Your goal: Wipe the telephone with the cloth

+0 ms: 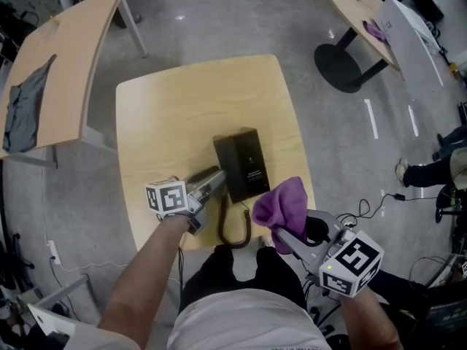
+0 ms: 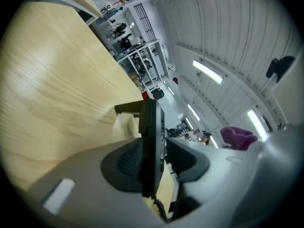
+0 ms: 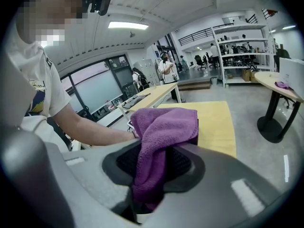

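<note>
**Clerk:** Item one, the telephone. Where does it sit for you?

**Checker:** It is black and oblong and lies on your pale wooden desk. That puts it at the centre of the head view, nearer the desk's lower edge than its upper. Its dark cord loops from the lower end down to the desk edge in front of you.

**Clerk:** Item two, your left tool.

**Checker:** It enters from the lower left, at the telephone's left side. Its jaws are released. The telephone's edge stands between them, close to one pad, with a gap showing at the other.

**Clerk:** Item three, the cloth.

**Checker:** It is purple and bunched, over the desk's lower right corner, just right of the telephone's lower end. Whether it touches the telephone cannot be told.

**Clerk:** Item four, your right tool.

**Checker:** It sits at the lower right of the frame, clenched on the cloth. Fabric fills the jaws and spills out above and below the pads.

**Clerk:** Surroundings?

**Checker:** A second desk at upper left carries a dark grey garment. A round desk on a black pedestal is at upper right. Under them is the grey floor.
</note>
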`<state>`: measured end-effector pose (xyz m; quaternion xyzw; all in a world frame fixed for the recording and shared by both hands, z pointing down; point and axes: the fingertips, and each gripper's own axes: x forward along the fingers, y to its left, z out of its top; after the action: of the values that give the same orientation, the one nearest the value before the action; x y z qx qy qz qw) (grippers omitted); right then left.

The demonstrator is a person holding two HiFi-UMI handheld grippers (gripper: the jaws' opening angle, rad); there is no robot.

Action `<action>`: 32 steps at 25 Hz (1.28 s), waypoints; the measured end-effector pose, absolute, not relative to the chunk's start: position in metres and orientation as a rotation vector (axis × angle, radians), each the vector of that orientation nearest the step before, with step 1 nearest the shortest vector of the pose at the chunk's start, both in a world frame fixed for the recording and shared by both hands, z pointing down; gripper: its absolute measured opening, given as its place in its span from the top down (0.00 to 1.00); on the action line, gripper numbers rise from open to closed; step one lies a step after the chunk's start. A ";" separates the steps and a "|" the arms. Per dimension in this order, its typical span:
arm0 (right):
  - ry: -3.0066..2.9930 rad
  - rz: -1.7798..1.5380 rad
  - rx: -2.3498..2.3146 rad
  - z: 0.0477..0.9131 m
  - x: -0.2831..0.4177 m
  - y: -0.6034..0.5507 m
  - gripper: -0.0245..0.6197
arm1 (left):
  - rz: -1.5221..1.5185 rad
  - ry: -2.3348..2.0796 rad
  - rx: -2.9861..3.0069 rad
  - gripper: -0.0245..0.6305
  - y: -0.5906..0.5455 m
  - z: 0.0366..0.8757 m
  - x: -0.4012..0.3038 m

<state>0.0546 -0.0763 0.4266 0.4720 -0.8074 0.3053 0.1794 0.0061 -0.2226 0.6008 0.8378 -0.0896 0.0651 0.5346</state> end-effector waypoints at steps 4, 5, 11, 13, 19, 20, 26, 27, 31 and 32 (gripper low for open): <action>-2.268 0.837 1.354 0.423 0.053 -0.072 0.79 | 0.116 -0.274 2.023 0.70 -0.225 0.585 -0.011; -2.266 0.827 1.360 0.422 0.053 -0.071 0.79 | 0.113 -0.286 2.041 0.70 -0.223 0.578 -0.016; -2.290 0.741 1.363 0.413 0.055 -0.060 0.79 | 0.138 -0.345 2.241 0.73 -0.195 0.518 -0.049; -2.310 0.716 1.348 0.409 0.055 -0.050 0.79 | 0.162 -0.362 2.337 0.73 -0.172 0.491 -0.059; -2.431 0.539 1.287 0.381 0.061 -0.018 0.79 | 0.230 -0.423 2.585 0.80 -0.081 0.428 -0.068; -2.451 0.517 1.278 0.377 0.064 -0.008 0.79 | 0.223 -0.442 2.595 0.80 -0.063 0.419 -0.068; -2.522 0.424 1.242 0.365 0.080 0.065 0.79 | 0.240 -0.589 2.620 0.91 0.046 0.378 -0.064; -2.530 0.416 1.227 0.364 0.079 0.078 0.79 | 0.260 -0.597 2.623 0.92 0.065 0.374 -0.063; -2.557 0.407 1.199 0.363 0.076 0.124 0.79 | 0.334 -0.590 2.655 0.96 0.122 0.356 -0.061; -2.560 0.410 1.202 0.364 0.075 0.133 0.79 | 0.344 -0.580 2.662 0.96 0.133 0.352 -0.061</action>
<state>0.0753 0.1332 0.3638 0.4164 -0.8868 0.1421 0.1416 -0.0612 0.1326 0.3519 0.9505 -0.2071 0.1228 0.1965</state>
